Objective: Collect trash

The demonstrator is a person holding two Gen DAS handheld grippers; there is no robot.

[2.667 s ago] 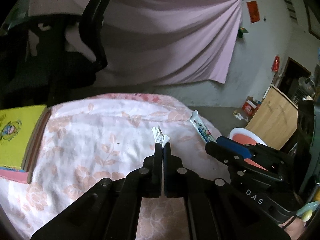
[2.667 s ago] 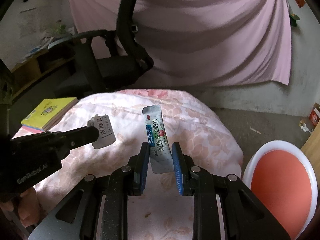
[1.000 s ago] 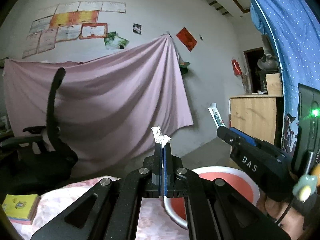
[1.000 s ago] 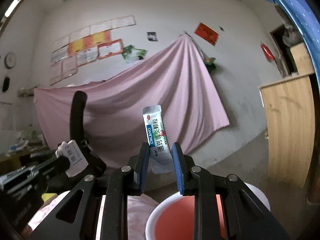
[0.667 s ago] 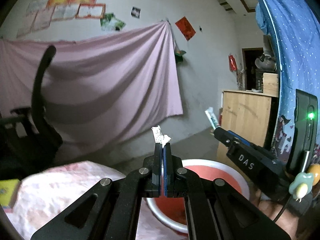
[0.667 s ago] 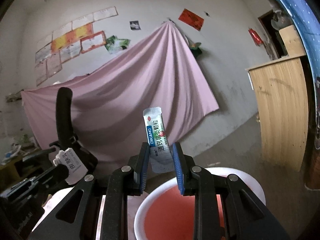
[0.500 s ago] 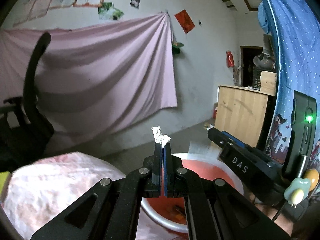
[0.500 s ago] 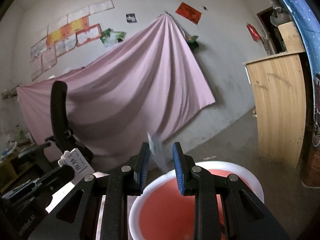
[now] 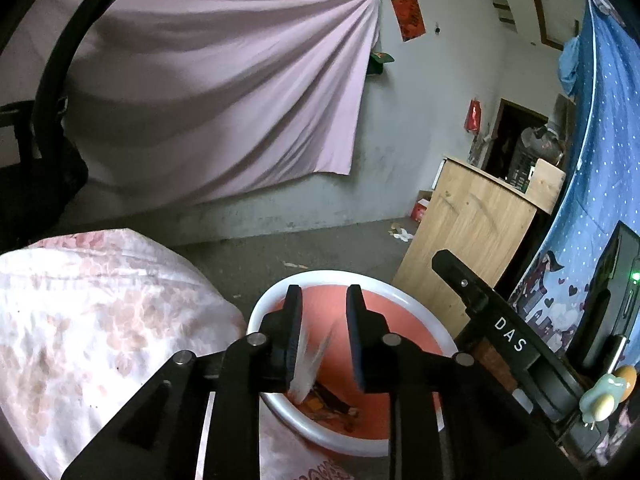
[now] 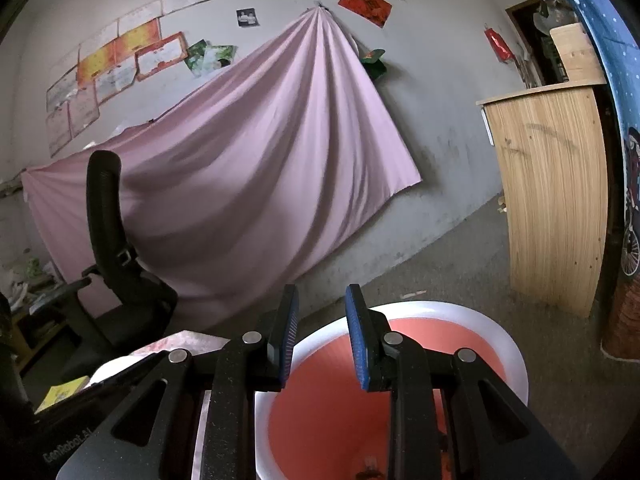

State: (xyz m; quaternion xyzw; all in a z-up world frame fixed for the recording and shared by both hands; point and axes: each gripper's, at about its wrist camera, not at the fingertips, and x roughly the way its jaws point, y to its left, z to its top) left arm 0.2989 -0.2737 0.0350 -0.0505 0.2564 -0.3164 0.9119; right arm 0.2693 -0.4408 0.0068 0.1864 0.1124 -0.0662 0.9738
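Lower centre of the left wrist view: left gripper with fingers spread apart, a blurred white wrapper loose in the gap, lying against the inner side of the left finger, over the bin with its white rim and red inside. Some dark and orange scraps at the bottom of that bin. At lower left, a bed with a floral sheet, just beside the bin's rim. At lower right, the right gripper, seen side-on. Lower centre of the right wrist view: right gripper with blue-padded fingers spread wide, nothing between them, above the same bin. Farther back, at left, a black office chair; at right, a wooden cabinet; behind, across the middle, a pink cloth hung on the grey wall.
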